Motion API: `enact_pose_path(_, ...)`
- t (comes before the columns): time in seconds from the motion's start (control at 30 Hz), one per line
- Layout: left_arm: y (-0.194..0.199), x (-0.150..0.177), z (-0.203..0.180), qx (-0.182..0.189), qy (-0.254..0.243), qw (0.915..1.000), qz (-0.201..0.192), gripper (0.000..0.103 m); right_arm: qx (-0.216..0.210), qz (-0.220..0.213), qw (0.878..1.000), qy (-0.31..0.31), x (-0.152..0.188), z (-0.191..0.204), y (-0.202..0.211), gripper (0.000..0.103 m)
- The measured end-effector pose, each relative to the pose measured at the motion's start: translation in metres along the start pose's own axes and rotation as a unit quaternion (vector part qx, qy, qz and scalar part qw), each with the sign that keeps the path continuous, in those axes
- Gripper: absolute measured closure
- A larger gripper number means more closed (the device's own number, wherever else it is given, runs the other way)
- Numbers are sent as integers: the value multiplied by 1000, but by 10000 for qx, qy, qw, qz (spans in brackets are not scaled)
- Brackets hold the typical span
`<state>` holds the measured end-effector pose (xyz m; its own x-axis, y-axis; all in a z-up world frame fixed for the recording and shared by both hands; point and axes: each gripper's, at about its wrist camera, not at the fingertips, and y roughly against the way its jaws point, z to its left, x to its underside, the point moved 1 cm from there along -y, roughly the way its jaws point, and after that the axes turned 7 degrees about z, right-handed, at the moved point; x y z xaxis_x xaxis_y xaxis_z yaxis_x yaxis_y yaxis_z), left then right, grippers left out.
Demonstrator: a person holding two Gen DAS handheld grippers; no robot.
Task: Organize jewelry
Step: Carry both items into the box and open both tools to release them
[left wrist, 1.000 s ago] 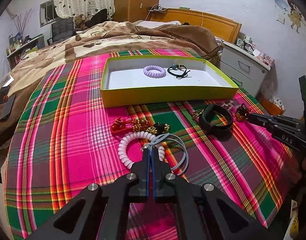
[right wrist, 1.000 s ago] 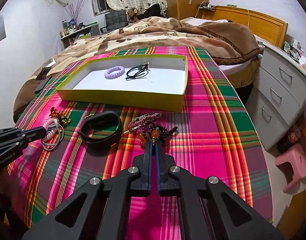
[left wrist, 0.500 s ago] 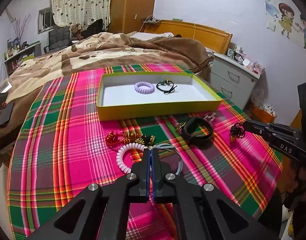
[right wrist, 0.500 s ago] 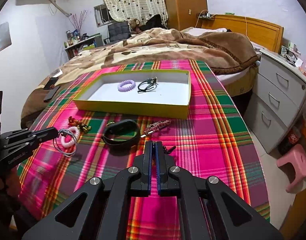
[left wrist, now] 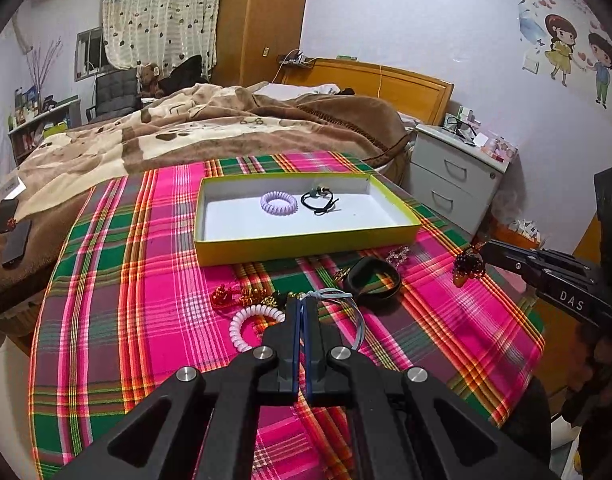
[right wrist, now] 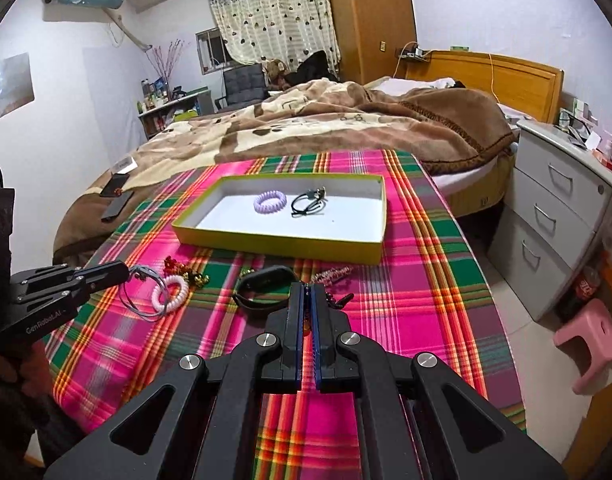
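Note:
A yellow tray (left wrist: 306,242) (right wrist: 282,245) on the plaid table holds a purple coil tie (left wrist: 279,202) (right wrist: 269,201) and a black cord bracelet (left wrist: 319,201) (right wrist: 308,203). My left gripper (left wrist: 304,302) (right wrist: 127,273) is shut on a thin blue-grey loop (left wrist: 352,316) (right wrist: 140,298), lifted above the cloth. My right gripper (right wrist: 307,288) (left wrist: 480,250) is shut on a dark beaded bracelet (left wrist: 467,266) with an amber bead, hanging above the table. On the cloth lie a white coil tie (left wrist: 248,322) (right wrist: 172,294), a red-gold ornament (left wrist: 242,296) (right wrist: 184,270), a black band (left wrist: 372,280) (right wrist: 262,286) and a pink beaded piece (right wrist: 333,274).
The plaid cloth (left wrist: 138,280) covers a round table with its edge near me. A bed with a brown blanket (left wrist: 210,128) lies behind it. A grey drawer unit (right wrist: 558,216) and a pink stool (right wrist: 590,340) stand to the right. Two phones (left wrist: 14,228) lie on the bed.
Both grippers have risen and pulled back from the table. The left carries the blue-grey loop up, the right lifts the beaded bracelet off the cloth.

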<state>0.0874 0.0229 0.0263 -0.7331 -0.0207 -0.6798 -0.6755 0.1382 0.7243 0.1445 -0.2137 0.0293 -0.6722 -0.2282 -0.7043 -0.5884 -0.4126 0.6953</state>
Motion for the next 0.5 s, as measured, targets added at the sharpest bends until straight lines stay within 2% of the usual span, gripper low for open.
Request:
enact_pose_path(0.27,-1,-15,0,-9,-55,10000,-71,102,-45,-71,9999,83,-12,6,-3,100)
enact_pose_path(0.5,-11,-41,8,-39,-63,9999,-141,102,-82,-135,9998,143,-37,5,-16,100)
